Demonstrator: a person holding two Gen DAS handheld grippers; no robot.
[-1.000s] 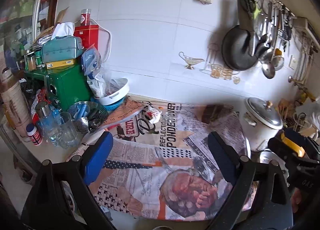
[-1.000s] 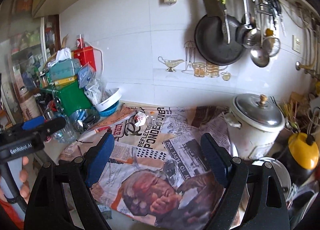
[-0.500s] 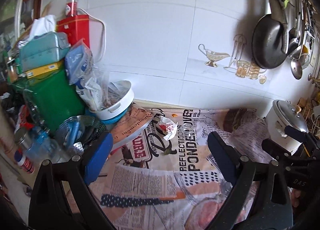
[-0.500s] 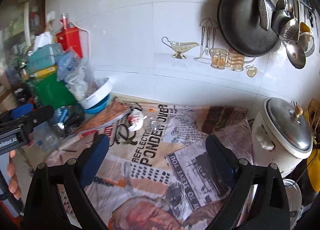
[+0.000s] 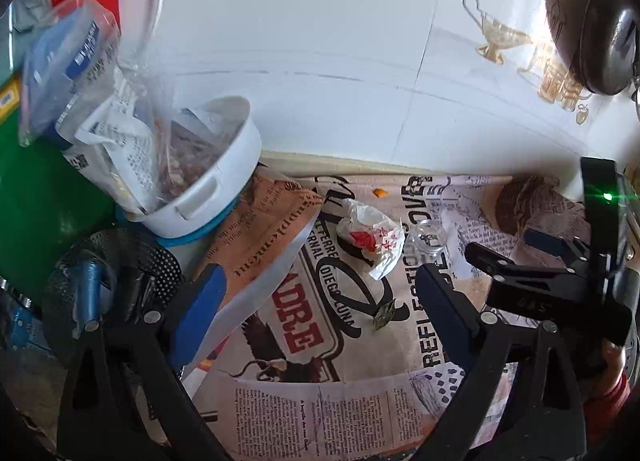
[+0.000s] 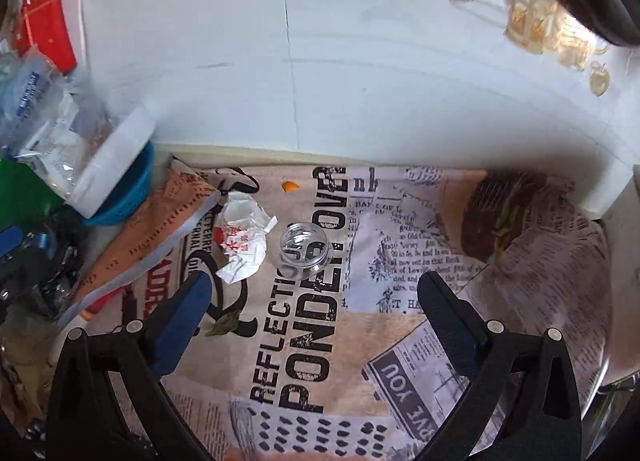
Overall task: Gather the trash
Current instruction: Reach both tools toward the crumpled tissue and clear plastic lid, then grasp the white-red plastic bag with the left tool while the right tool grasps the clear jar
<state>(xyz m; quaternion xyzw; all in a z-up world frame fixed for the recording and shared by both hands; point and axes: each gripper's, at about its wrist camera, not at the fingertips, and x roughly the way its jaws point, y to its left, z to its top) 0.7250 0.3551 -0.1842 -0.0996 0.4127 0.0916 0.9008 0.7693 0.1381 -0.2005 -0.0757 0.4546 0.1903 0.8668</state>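
Note:
A crumpled white wrapper (image 5: pixel 370 239) (image 6: pixel 242 239) with red print lies on the newspaper-print cover (image 5: pixel 320 401) (image 6: pixel 400 221). Just right of it stands a small clear plastic cup (image 5: pixel 426 239) (image 6: pixel 306 247). A dry leaf (image 5: pixel 382 315) (image 6: pixel 222 325) lies nearer, and an orange scrap (image 5: pixel 379 192) (image 6: pixel 289 185) sits by the wall. My left gripper (image 5: pixel 320 281) is open and empty, hovering just short of the wrapper. My right gripper (image 6: pixel 316 281) hangs short of the cup, its jaws still opening with nothing between them.
A tilted white bowl (image 5: pixel 224 181) stuffed with bags and receipts rests on a blue dish at the left. Beside it are a metal strainer (image 5: pixel 120 261) and a green box (image 5: pixel 40 201). The tiled wall (image 5: pixel 320 61) stands close behind, with a dark pan (image 5: pixel 600 41) hanging at the right.
Both grippers have come forward and down toward the wrapper and the cup, which now look much larger. The right gripper's jaws have spread a little wider.

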